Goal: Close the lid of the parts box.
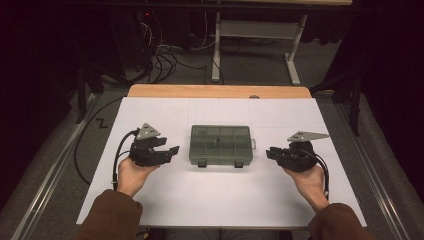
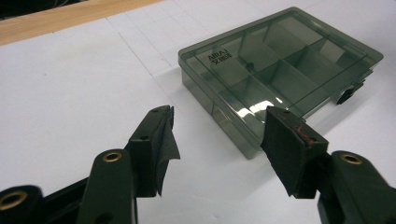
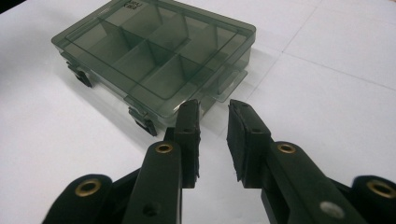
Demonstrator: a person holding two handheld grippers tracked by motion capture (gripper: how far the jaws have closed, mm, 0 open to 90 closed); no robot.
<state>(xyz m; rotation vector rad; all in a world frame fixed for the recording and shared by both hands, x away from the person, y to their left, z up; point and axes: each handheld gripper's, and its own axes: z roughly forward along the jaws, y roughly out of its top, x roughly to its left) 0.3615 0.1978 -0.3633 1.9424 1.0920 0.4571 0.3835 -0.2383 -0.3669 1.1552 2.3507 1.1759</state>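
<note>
Left gripper [image 1: 170,150], jaws wide apart and empty; right gripper [image 1: 270,152], jaws narrowly parted and empty; between them, just beyond both sets of tips, a closed smoky-green compartment box [image 1: 220,145] flat on the white table sheet [image 1: 220,200]; wooden edge [image 1: 220,91] farther off.

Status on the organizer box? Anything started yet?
Nothing looks done: the compartment organizer box sits closed on the white table, both front latches down. In hand: nothing. The left hand-held gripper is wide open beside the box; the right hand-held gripper is slightly open, aimed at its side tab, neither touching. Any gripping or unlatching remains.
</note>
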